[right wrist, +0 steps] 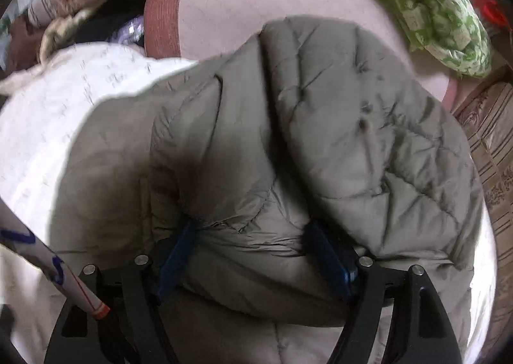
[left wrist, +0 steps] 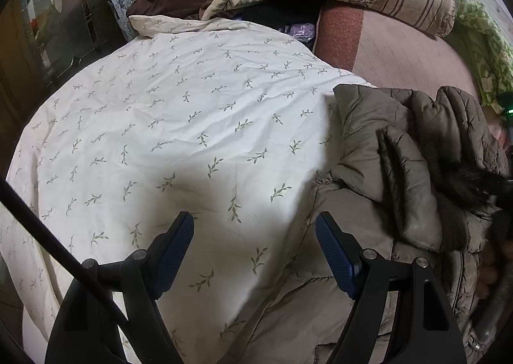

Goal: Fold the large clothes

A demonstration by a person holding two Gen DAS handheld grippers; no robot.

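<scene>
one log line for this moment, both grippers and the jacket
left gripper: open, over leaf-print sheet | right gripper: fingers wide, jacket fold between, grip unclear | puffer jacket: bunched, unfolded

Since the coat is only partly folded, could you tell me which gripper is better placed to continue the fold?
Right: the right gripper has quilted coat fabric between its jaws; the left gripper hovers open over the leaf-print quilt.

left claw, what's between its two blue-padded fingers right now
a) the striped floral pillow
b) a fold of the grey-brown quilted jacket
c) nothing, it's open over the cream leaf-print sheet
c: the left claw stands open with only the cream leaf-print sheet showing in the gap.
</scene>
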